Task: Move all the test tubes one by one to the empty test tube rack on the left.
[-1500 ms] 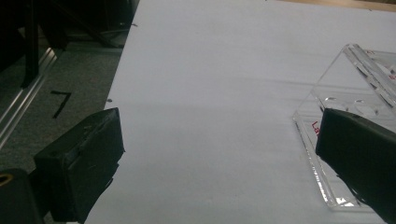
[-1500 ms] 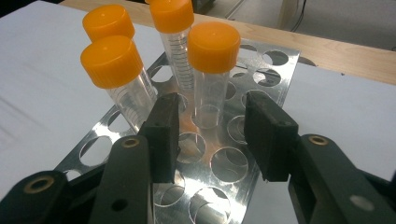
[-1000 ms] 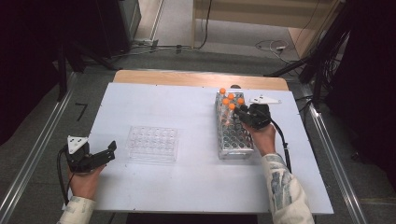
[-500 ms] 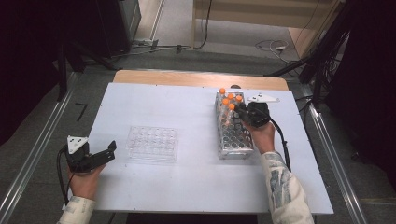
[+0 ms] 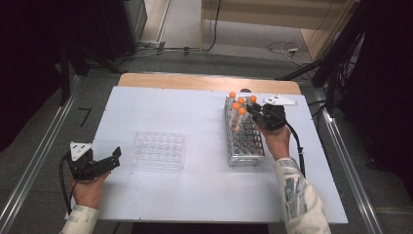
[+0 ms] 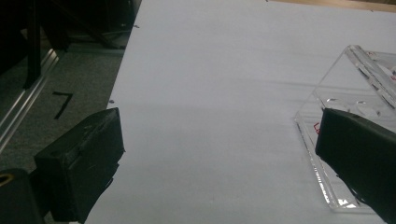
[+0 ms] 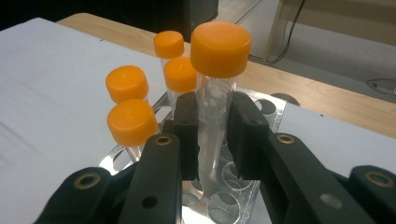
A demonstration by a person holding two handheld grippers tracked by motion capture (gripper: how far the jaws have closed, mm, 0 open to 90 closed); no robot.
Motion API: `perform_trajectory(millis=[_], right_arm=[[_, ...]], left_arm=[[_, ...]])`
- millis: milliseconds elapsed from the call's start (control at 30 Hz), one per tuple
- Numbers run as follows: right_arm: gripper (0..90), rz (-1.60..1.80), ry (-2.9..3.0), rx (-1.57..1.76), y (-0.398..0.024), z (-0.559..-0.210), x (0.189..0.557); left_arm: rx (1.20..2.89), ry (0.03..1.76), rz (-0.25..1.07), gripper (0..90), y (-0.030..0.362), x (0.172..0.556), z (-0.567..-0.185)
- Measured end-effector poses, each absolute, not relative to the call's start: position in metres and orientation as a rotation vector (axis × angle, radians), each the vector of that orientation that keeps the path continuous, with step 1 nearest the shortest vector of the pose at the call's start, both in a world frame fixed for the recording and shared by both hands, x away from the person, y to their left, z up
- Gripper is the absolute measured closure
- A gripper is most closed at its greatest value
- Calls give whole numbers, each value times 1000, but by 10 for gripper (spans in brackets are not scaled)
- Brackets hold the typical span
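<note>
Clear well plate (image 5: 159, 150) lying flat on the near left of the white desk (image 5: 195, 122), well apart from everything on the right. Bare wooden strip (image 5: 195, 81) along the desk's far edge. Cables (image 5: 280, 48) on the floor beyond; metal rails (image 5: 36, 165) down both sides.

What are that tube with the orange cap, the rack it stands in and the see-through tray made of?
The capped tube, clamped in the right gripper, looks like clear plastic, slightly frosted; its orange cap is matte plastic with a ribbed edge. The tube rack gleams silvery, probably metal. The well plate seems glossy clear plastic, given its bright-edged rim.
</note>
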State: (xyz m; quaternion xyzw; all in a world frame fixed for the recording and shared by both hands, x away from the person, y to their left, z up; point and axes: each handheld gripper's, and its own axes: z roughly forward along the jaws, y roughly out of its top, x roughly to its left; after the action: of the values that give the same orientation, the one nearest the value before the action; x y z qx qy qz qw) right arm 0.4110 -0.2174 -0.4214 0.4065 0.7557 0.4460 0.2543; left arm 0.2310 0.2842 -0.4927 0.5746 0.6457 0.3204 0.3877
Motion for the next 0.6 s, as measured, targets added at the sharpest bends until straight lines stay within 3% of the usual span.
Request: perform_trajectory(millis=[600], right_arm=[[725, 1251, 2006, 1078, -231, -394, 393]], left_arm=[[1461, 1644, 814, 15, 284, 231, -492]])
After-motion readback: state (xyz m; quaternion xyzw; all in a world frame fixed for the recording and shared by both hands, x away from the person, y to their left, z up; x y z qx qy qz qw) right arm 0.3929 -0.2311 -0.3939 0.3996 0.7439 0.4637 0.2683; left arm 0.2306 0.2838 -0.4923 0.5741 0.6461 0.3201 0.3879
